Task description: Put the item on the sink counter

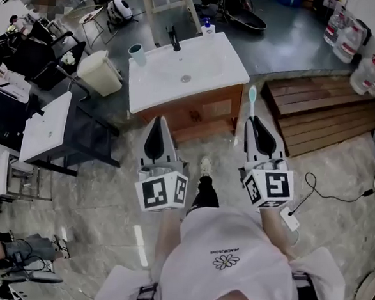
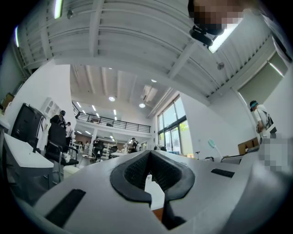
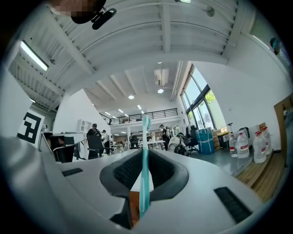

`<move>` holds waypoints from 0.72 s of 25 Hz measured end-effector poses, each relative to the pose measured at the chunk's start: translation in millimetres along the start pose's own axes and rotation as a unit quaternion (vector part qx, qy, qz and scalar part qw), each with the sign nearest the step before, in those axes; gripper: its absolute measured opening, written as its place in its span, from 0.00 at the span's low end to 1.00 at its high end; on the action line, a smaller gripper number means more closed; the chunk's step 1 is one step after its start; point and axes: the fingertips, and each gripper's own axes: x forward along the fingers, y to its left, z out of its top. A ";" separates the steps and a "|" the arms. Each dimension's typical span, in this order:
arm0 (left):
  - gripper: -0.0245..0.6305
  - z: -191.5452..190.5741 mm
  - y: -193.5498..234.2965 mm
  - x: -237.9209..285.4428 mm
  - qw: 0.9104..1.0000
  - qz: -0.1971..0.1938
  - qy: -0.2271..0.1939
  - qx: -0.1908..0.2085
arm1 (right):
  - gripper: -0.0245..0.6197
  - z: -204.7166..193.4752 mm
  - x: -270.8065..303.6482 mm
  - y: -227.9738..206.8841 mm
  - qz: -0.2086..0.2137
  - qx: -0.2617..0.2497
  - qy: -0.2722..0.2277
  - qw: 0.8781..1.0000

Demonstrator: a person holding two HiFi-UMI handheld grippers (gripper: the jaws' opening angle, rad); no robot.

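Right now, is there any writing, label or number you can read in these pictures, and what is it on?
Nothing can be read.
Print above the flower emblem on the white shirt: upside down, too small.
Labels on the water bottles: too blurred.
The marker cubes: square patterns only, no words.

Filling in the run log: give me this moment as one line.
right gripper: shut on toothbrush | left gripper: shut, empty | sink counter: ahead, toothbrush not yet on it

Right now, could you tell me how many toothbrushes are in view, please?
1. A teal toothbrush is clamped in the right gripper, head sticking out past the jaws, short of the sink counter. None shows on the counter, though others could be hidden.
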 end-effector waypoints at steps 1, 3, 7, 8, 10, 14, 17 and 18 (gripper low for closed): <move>0.06 -3.0 5.1 11.5 1.000 -0.001 -0.001 -0.003 | 0.10 -0.6 11.2 -2.8 -0.005 -0.001 -0.001 1.000; 0.06 -7.9 14.3 36.6 1.000 -0.007 -0.001 -0.007 | 0.10 0.7 36.3 -7.9 -0.015 -0.005 -0.003 1.000; 0.06 -17.1 42.6 94.7 1.000 -0.011 0.001 -0.016 | 0.10 1.1 99.4 -10.9 -0.027 -0.009 0.000 1.000; 0.06 -20.1 51.9 110.6 1.000 -0.010 0.003 -0.020 | 0.10 0.3 116.5 -10.6 -0.029 -0.008 0.002 1.000; 0.06 -24.0 70.7 142.8 1.000 -0.009 0.004 -0.025 | 0.10 0.9 151.7 -9.2 -0.033 -0.009 0.003 0.999; 0.06 -27.2 103.9 205.9 0.999 -0.011 -0.004 -0.030 | 0.10 2.8 218.6 -8.2 -0.040 -0.016 0.009 0.999; 0.06 -34.4 126.2 248.0 0.999 -0.013 -0.006 -0.032 | 0.10 -0.7 264.8 -7.6 -0.045 -0.023 0.016 0.999; 0.06 -37.8 133.6 259.6 0.999 -0.013 -0.005 -0.034 | 0.10 -2.9 279.0 -6.5 -0.045 -0.024 0.019 0.999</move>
